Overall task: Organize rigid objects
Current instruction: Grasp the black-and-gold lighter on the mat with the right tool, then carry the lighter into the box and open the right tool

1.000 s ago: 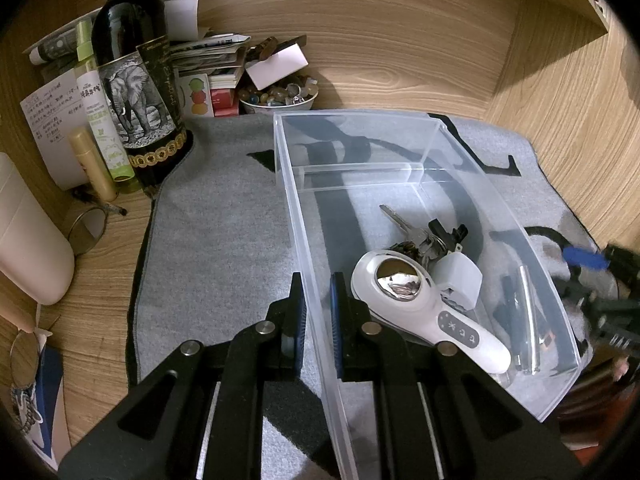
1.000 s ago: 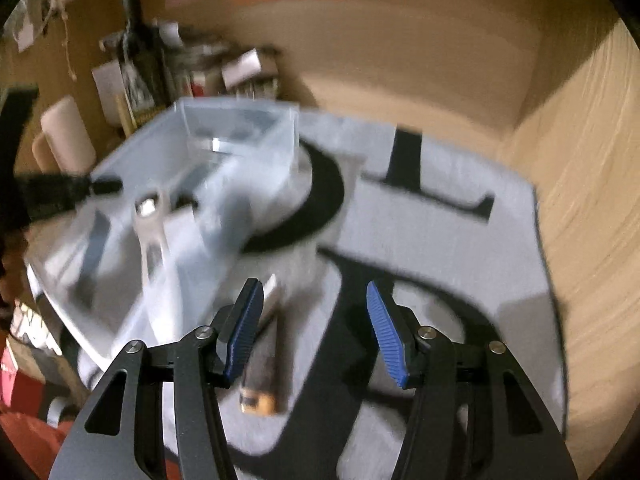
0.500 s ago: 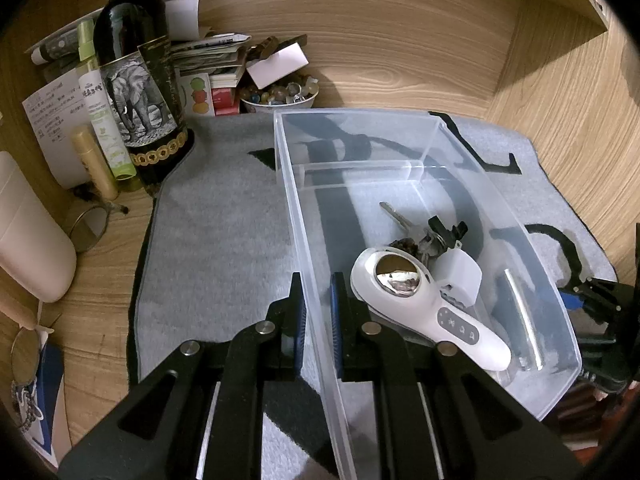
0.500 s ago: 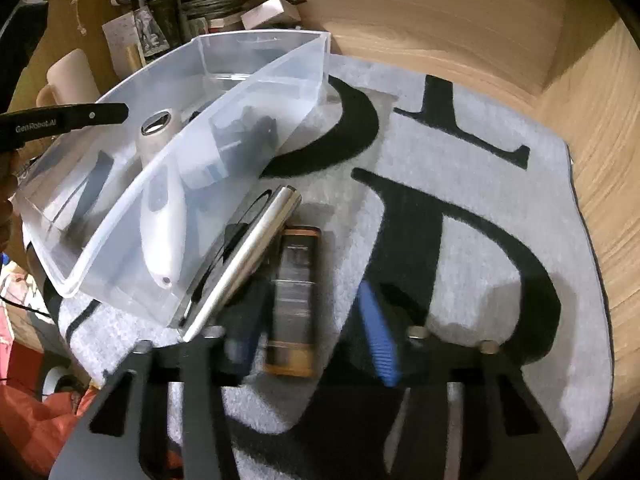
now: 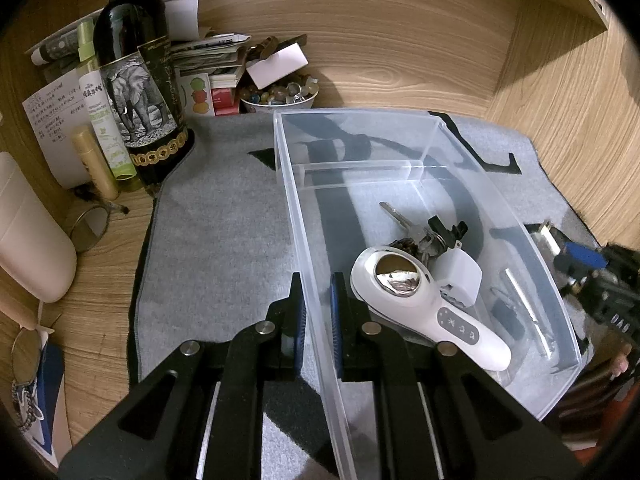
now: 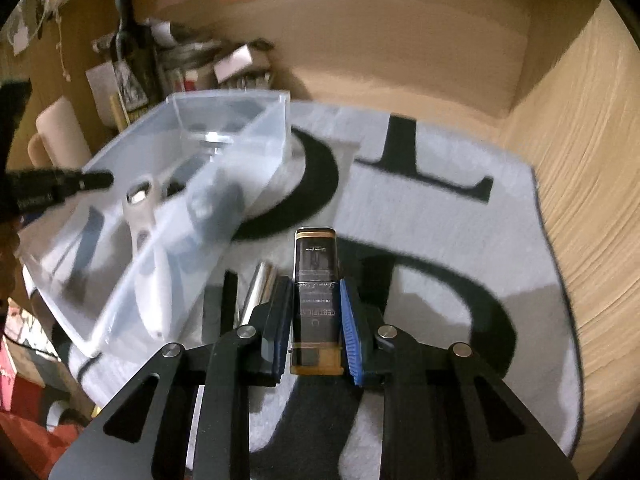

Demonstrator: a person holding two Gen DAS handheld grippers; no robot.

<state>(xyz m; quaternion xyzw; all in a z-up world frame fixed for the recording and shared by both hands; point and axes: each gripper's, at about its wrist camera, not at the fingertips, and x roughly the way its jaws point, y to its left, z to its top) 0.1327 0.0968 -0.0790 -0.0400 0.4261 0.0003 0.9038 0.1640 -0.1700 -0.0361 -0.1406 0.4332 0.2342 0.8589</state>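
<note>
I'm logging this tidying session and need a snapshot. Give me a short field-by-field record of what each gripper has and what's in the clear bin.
left gripper: shut on the near side wall of the clear plastic bin
right gripper: shut on a black and gold rectangular case
bin contents: white handheld device, bunch of keys, small white block
beside bin: silver tube, on the mat right of the bin wall
surface: grey mat with black letters
background: wine bottle with elephant label, bowl of stones
</note>
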